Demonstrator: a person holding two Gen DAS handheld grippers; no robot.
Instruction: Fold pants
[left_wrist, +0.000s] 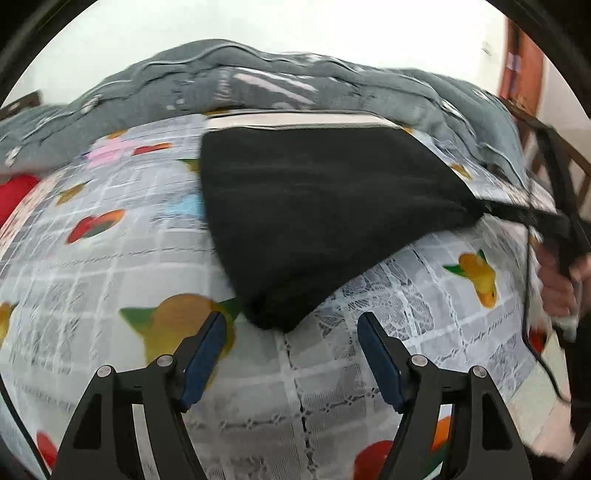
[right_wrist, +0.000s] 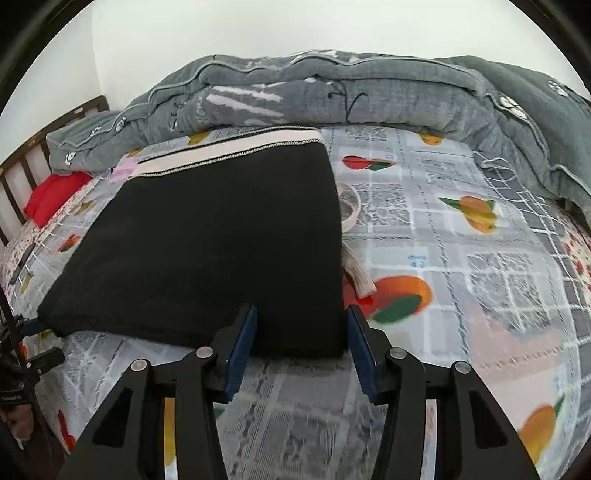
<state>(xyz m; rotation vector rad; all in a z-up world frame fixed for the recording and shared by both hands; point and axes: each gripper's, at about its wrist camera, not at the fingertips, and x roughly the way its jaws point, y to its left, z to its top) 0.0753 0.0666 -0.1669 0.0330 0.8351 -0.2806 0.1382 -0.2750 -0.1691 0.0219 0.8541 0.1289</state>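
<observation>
White wall backs a bed (right_wrist: 461, 258) spread with a grey checked sheet printed with bright fruit, where black pants (right_wrist: 207, 254) lie folded into a thick pad near the middle. Their pale waistband (right_wrist: 229, 153) runs along the far edge, close against a rumpled grey quilt (right_wrist: 369, 96) heaped along the far side of the bed. A cream drawstring (right_wrist: 356, 273) trails out from the pants' right edge onto the sheet, its tassel resting by an orange print. At the far left, a red cushion (right_wrist: 51, 197) sits beside a dark wooden headboard (right_wrist: 22, 173). The right gripper (right_wrist: 301, 321) points down at the pants' near right corner, its blue-padded jaws parted, with that corner lying between them; whether the pads press the cloth cannot be told from this angle. The left gripper (left_wrist: 291, 325) hovers just short of another near corner of the pants (left_wrist: 314, 221), jaws standing wide apart with nothing between them but sheet. From the left wrist view, the right gripper's dark frame reaches in at the pants' right corner, and a hand (left_wrist: 561, 280) grips its handle at the edge of the bed. That view is smeared with blur.
</observation>
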